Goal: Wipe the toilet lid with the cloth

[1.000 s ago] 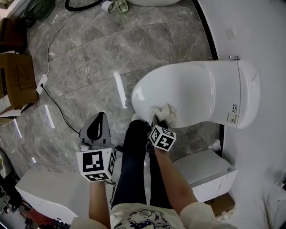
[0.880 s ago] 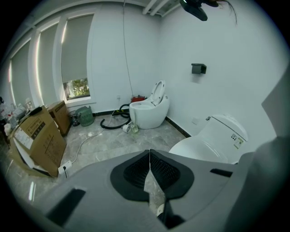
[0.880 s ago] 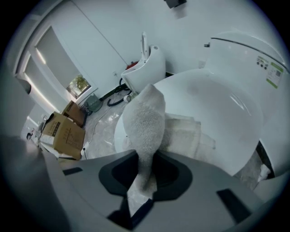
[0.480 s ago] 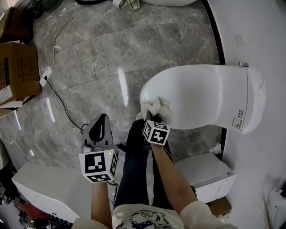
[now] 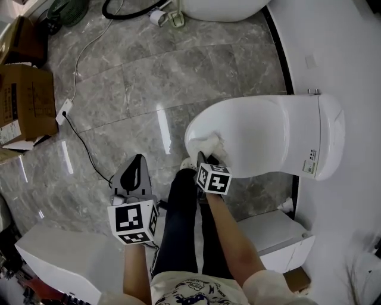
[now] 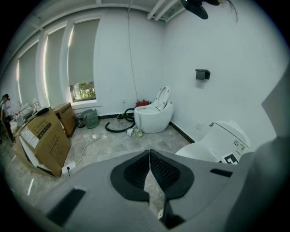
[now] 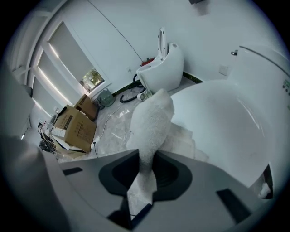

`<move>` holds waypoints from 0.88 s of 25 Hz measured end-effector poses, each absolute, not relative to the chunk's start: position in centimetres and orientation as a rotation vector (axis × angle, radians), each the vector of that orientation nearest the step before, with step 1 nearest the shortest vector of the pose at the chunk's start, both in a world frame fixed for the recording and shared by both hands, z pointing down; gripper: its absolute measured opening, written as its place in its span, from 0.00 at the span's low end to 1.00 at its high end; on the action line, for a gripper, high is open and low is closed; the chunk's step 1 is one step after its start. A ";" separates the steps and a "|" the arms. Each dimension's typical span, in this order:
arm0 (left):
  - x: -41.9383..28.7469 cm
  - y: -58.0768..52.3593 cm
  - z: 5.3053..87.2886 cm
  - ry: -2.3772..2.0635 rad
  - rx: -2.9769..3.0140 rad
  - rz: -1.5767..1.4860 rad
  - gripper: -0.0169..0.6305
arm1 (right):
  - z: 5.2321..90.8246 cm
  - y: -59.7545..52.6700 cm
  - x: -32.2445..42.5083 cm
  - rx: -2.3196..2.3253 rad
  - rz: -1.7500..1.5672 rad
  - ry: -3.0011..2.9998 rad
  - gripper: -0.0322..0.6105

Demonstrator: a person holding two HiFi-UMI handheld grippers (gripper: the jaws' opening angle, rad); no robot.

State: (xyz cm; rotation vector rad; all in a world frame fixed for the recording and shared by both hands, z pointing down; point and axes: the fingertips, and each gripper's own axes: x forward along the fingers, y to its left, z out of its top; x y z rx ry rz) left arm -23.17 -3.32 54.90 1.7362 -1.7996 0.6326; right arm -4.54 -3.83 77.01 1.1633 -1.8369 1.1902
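Observation:
A white toilet with its lid [image 5: 262, 134] down stands at the right of the head view; in the right gripper view the lid [image 7: 217, 122] fills the right side. My right gripper [image 5: 205, 156] is shut on a white cloth [image 5: 205, 143] that presses on the lid's front left edge. In the right gripper view the cloth [image 7: 152, 122] bulges out from between the jaws. My left gripper [image 5: 134, 168] hangs over the floor to the left of the toilet, shut and holding nothing; its jaws meet in the left gripper view [image 6: 149, 165].
Grey marble floor [image 5: 131, 89] lies all around. Cardboard boxes [image 5: 21, 104] and a power strip with cable [image 5: 64, 108] sit at the left. A second toilet [image 6: 154, 113] and a black hose [image 5: 128, 9] are at the far end. A white box [image 5: 271, 232] stands beside my legs.
My right gripper has slid the cloth along the lid's front rim, slightly leftward and back. The left gripper has stayed where it was.

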 end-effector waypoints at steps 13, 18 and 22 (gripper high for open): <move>-20.0 -10.1 40.7 -1.905 1.922 0.465 0.04 | 53.8 -14.1 -0.5 1.388 0.897 -2.211 0.16; -18.7 -12.9 33.4 -1.961 2.017 0.379 0.04 | 42.1 -17.3 1.0 1.503 0.760 -2.365 0.16; -17.9 -14.2 27.7 -2.003 2.086 0.303 0.04 | 33.6 -18.7 1.9 1.578 0.629 -2.472 0.16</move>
